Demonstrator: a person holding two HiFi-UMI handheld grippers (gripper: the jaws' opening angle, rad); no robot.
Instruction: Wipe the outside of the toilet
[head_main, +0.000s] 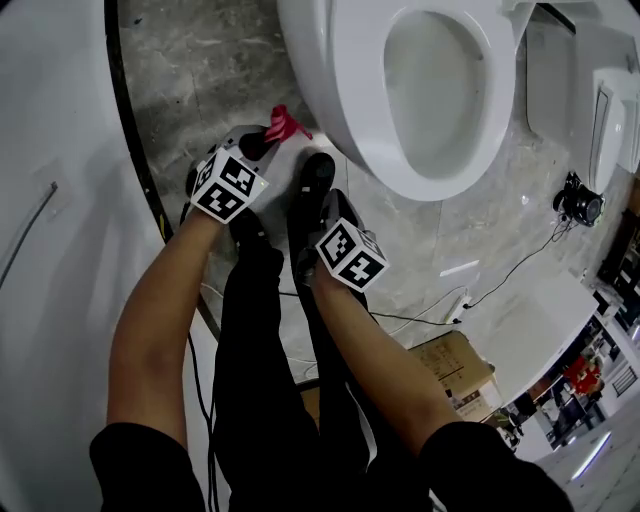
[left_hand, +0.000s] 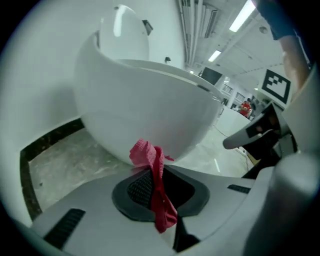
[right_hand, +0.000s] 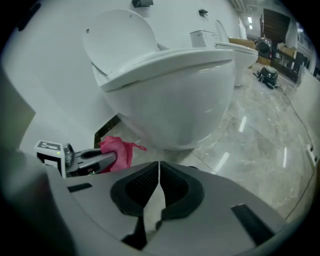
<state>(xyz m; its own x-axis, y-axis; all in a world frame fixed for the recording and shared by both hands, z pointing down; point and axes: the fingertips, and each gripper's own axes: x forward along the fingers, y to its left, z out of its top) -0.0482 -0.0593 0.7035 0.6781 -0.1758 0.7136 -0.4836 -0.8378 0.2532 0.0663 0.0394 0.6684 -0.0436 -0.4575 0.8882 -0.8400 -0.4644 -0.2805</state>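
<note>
A white toilet (head_main: 420, 90) stands on the grey marble floor, seat down and lid up; its rounded bowl (left_hand: 145, 110) fills the left gripper view and shows again as the bowl (right_hand: 175, 100) in the right gripper view. My left gripper (head_main: 262, 142) is shut on a red cloth (head_main: 284, 126), whose bunched end (left_hand: 146, 154) sits just below the bowl's outer wall, close to it. My right gripper (head_main: 318, 172) is shut with nothing between its jaws, low beside the bowl's front. From the right gripper view the red cloth (right_hand: 116, 150) appears at left in the other gripper.
A curved white wall with a dark base strip (head_main: 130, 120) runs along the left. A small black device (head_main: 578, 204) with a cable lies on the floor at right. A cardboard box (head_main: 455, 362) sits behind me. A second toilet (right_hand: 240, 50) stands farther off.
</note>
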